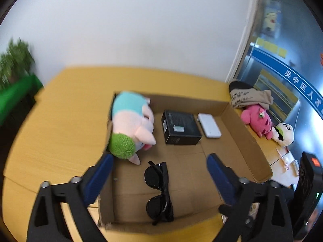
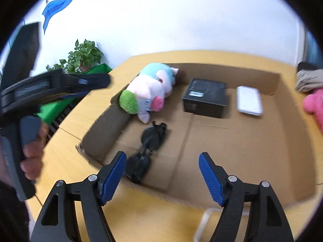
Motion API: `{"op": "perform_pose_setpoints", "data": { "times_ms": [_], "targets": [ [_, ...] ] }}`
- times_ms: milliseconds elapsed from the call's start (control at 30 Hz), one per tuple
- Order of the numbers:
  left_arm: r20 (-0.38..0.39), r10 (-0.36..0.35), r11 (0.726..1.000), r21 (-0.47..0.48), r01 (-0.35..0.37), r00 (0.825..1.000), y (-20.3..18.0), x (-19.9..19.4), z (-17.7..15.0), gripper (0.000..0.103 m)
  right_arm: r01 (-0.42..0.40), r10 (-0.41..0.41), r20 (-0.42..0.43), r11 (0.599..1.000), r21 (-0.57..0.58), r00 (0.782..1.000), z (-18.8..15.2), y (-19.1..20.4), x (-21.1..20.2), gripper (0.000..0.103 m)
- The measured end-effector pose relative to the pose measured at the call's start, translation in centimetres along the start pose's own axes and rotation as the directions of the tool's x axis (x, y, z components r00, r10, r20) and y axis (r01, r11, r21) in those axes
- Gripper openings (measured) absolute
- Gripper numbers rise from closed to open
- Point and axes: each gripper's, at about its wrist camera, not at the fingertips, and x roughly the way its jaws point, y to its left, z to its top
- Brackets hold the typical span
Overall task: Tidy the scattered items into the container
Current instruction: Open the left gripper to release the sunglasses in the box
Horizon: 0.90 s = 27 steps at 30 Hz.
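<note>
An open cardboard box [image 1: 240, 125] [image 2: 292, 109] sits on the yellow table. Inside lie a pastel plush pig [image 1: 133, 125] [image 2: 149, 88], a black box [image 1: 180, 127] [image 2: 206, 96], a white flat case [image 1: 209, 125] [image 2: 249, 100] and black sunglasses [image 1: 158, 189] [image 2: 147, 149]. My left gripper [image 1: 159, 175] is open and empty above the sunglasses. My right gripper [image 2: 162, 173] is open and empty over the box's near edge. A pink plush [image 1: 257, 119] [image 2: 315, 104] and a white panda plush [image 1: 283, 133] lie outside the box at the right.
A beige printed cloth [image 1: 248, 96] [image 2: 310, 80] lies beside the pink plush. A potted plant [image 2: 84, 56] [image 1: 14, 60] and a green bin [image 1: 14, 98] stand to the left. A black device [image 1: 308, 181] and clear plastic items [image 1: 286, 163] sit right. The left gripper's body [image 2: 50, 88] is at left.
</note>
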Motion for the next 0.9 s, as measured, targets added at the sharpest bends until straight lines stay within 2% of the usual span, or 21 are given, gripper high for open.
{"op": "perform_pose_setpoints", "data": {
  "times_ms": [100, 267, 567, 900],
  "targets": [
    [0.071, 0.025, 0.999, 0.02, -0.027, 0.997, -1.9, -2.8, -1.6, 0.1, 0.026, -0.026, 0.026, 1.0, -0.013, 0.999, -0.9, -0.7, -2.9, 0.074],
    [0.122, 0.041, 0.999, 0.004, -0.042, 0.992, -4.1, -5.8, -4.0, 0.1, 0.076, -0.074, 0.081, 0.997, -0.026, 0.994, -1.7, -1.3, -6.5, 0.075],
    [0.133, 0.036, 0.999, 0.009, -0.037, 0.99, -7.6, -8.3, -6.1, 0.1, 0.091, -0.089, 0.127, 0.996, -0.013, 0.988, -3.8, -2.4, -10.4, 0.075],
    [0.131, 0.006, 0.999, 0.042, -0.011, 0.991, -9.7, -8.2, -6.4, 0.101, 0.105, -0.105, 0.132, 0.994, 0.006, 0.986, -4.4, -3.6, -11.3, 0.075]
  ]
}}
